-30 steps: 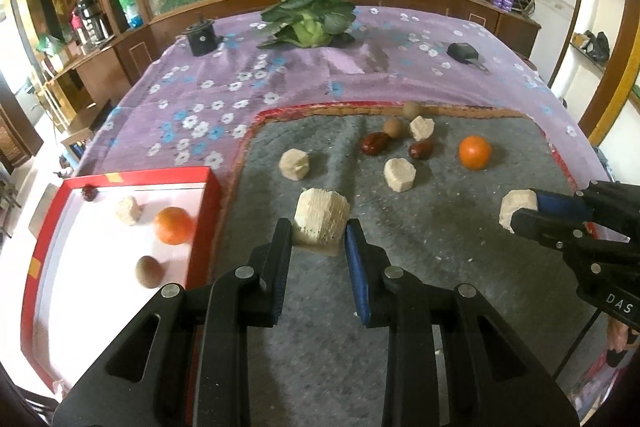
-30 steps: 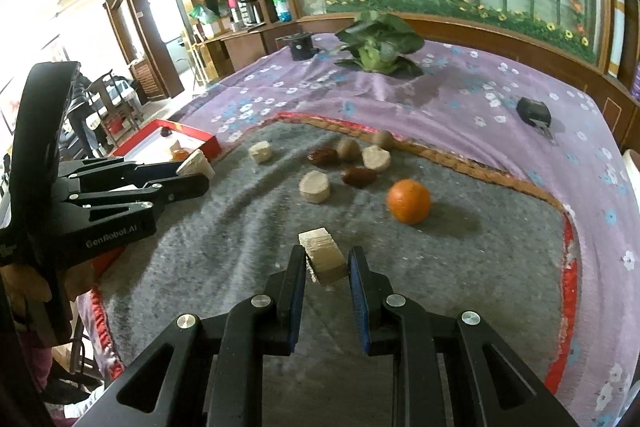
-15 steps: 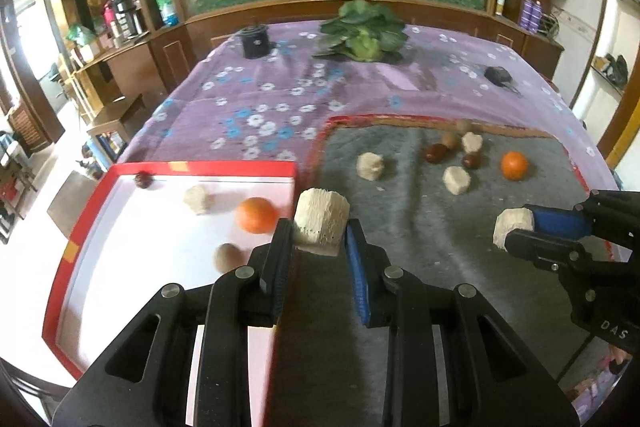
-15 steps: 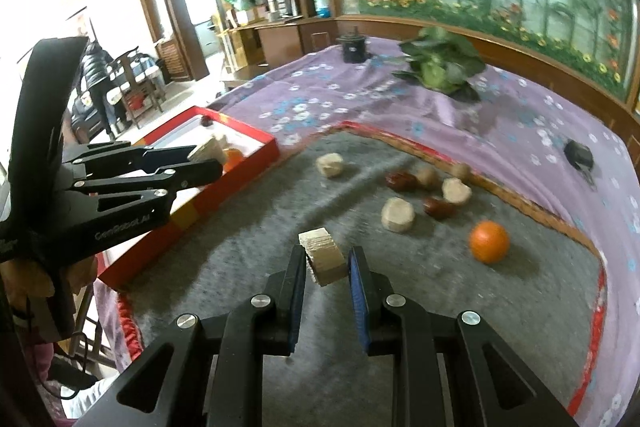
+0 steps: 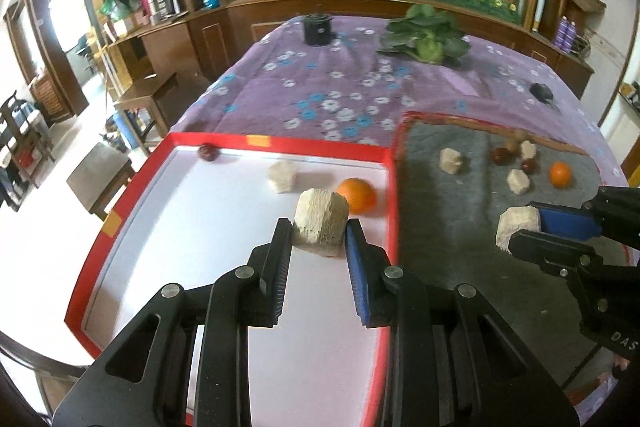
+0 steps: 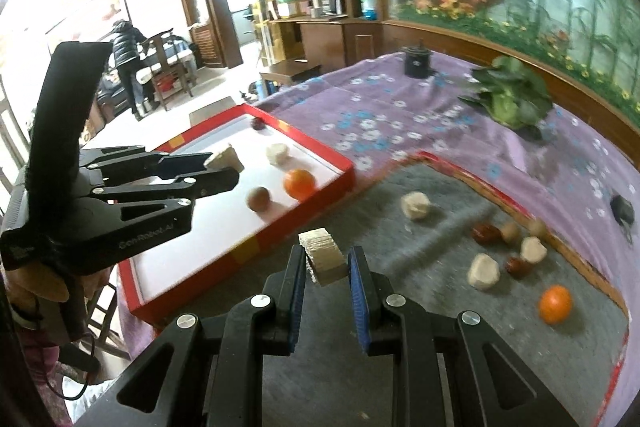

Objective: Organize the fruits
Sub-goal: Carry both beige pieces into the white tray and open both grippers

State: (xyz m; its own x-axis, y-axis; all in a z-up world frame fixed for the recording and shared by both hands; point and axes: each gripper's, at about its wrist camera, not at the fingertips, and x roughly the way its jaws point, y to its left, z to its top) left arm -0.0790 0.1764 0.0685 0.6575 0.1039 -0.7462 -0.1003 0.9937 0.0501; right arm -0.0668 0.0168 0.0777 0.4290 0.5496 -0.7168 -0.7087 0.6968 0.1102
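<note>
My left gripper point(image 5: 318, 233) is shut on a pale cut fruit chunk point(image 5: 321, 221) and holds it above the white floor of the red-rimmed tray point(image 5: 280, 143). In the tray lie an orange point(image 5: 357, 195), a pale chunk point(image 5: 282, 176) and a dark red date point(image 5: 208, 152); the right wrist view also shows a brown round fruit point(image 6: 258, 199) there. My right gripper point(image 6: 326, 261) is shut on another pale chunk point(image 6: 323, 259) above the grey mat point(image 6: 440, 307), just right of the tray point(image 6: 344, 167). On the mat lie an orange point(image 6: 555, 304), pale chunks point(image 6: 416, 205) and dates point(image 6: 486, 233).
A purple flowered cloth point(image 5: 340, 95) covers the table. At the back stand a leafy green vegetable point(image 5: 428, 41) and a black pot point(image 5: 318, 29). A black key fob point(image 5: 542, 93) lies at the right. Chairs and floor lie beyond the table's left edge.
Both grippers have moved left with their chunks. The left one went from above the mat to above the tray; the right one came close to the tray's edge.
</note>
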